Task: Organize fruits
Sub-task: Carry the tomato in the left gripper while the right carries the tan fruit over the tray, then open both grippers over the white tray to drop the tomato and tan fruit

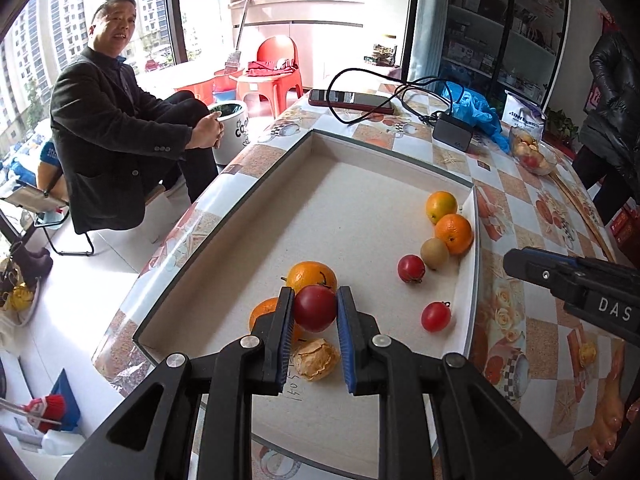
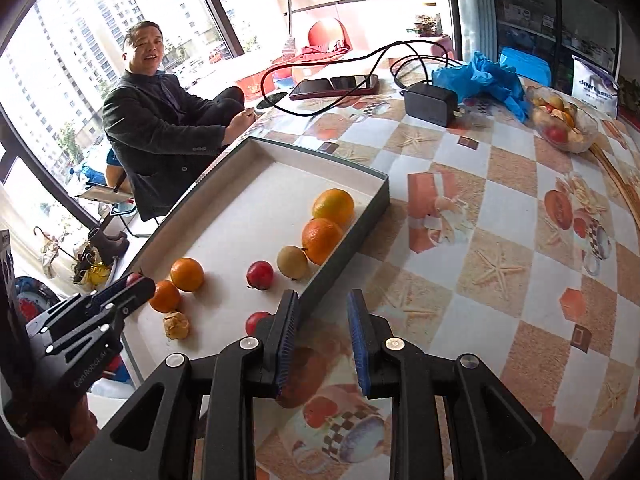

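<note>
The left hand-held gripper (image 1: 316,308) is clamped on a red tomato (image 1: 316,307) inside the white tray (image 1: 224,248); the right hand-held gripper (image 2: 323,336) hangs apart, empty, beside that tray, over the surface (image 2: 480,240)

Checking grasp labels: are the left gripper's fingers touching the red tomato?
Touching. The left wrist view shows both blue pads of the left gripper pressed against the sides of the red tomato, no gap.
</note>
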`<move>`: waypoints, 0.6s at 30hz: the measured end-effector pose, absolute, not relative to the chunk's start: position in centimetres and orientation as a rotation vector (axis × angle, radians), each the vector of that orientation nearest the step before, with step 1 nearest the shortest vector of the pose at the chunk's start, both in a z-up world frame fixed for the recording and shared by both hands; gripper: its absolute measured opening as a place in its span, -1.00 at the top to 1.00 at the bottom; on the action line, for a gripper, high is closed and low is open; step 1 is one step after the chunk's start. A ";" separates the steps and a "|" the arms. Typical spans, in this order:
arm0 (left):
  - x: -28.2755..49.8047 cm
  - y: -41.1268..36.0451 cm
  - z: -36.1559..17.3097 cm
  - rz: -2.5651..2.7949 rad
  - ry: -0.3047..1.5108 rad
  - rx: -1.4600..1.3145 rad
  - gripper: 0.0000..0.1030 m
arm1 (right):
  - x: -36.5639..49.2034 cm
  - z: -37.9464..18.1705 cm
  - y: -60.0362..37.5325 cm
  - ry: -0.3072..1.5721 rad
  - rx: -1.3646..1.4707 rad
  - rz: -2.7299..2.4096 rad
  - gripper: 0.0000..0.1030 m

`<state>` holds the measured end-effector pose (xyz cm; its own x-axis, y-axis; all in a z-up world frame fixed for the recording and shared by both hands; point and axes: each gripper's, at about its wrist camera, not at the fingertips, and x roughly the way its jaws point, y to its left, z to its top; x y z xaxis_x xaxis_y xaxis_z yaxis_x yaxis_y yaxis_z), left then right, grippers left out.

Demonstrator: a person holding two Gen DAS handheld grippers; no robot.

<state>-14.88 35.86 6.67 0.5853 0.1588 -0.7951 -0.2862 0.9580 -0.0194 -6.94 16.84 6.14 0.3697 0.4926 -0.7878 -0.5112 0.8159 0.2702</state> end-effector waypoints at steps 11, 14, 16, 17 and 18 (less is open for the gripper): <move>-14.7 35.3 5.2 0.229 0.897 -0.134 -0.31 | -4.3 2.8 25.7 1.145 -0.035 0.762 0.47; -15.4 35.2 5.9 0.237 0.843 -0.118 -0.63 | -4.5 2.6 26.0 1.154 -0.026 0.773 -0.38; -15.6 35.3 6.0 0.247 0.838 -0.113 -0.65 | -4.9 3.6 25.3 1.095 0.008 0.790 -0.89; -15.6 35.5 6.1 0.248 0.835 -0.120 -0.66 | -5.0 4.3 24.8 1.069 0.025 0.795 -0.99; -15.7 35.6 6.1 0.253 0.831 -0.130 -0.67 | -5.2 5.0 24.2 1.050 0.039 0.792 -0.99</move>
